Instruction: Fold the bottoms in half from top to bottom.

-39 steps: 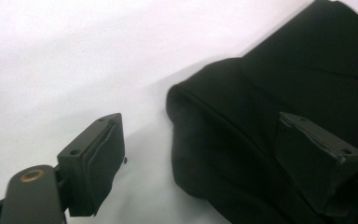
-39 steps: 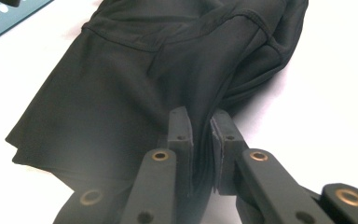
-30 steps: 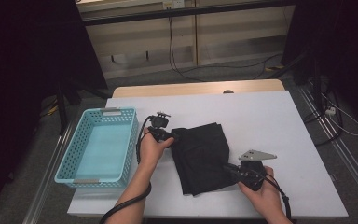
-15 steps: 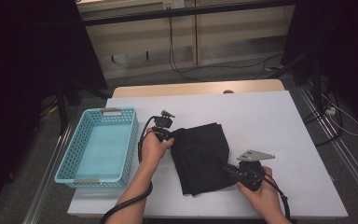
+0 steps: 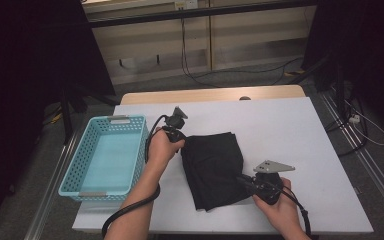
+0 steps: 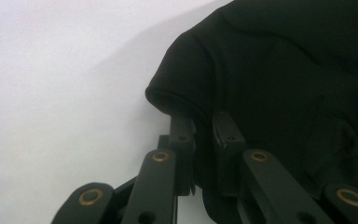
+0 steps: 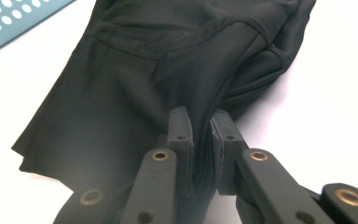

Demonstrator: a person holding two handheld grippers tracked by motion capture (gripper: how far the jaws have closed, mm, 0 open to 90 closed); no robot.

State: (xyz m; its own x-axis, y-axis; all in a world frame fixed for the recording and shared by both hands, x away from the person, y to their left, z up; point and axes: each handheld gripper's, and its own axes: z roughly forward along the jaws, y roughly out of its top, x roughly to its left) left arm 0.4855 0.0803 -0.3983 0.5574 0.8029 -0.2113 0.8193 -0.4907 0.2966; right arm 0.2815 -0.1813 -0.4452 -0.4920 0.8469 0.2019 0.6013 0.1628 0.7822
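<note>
A folded black cloth lies in the middle of the white table. My left gripper pinches its near-left corner; its jaws have just been closing and now stand shut on the black cloth, whose rolled edge is raised off the table. My right gripper is shut on the black cloth at its front right edge, the fabric bunched between the pads.
A light blue plastic basket stands at the table's left side, holding nothing. Its perforated wall shows at the top left of the right gripper view. Bare table stretches to the right and behind the cloth.
My left gripper has closed on the cloth's left corner and lifted a little, raising that edge. The right gripper has kept still, holding its edge.
</note>
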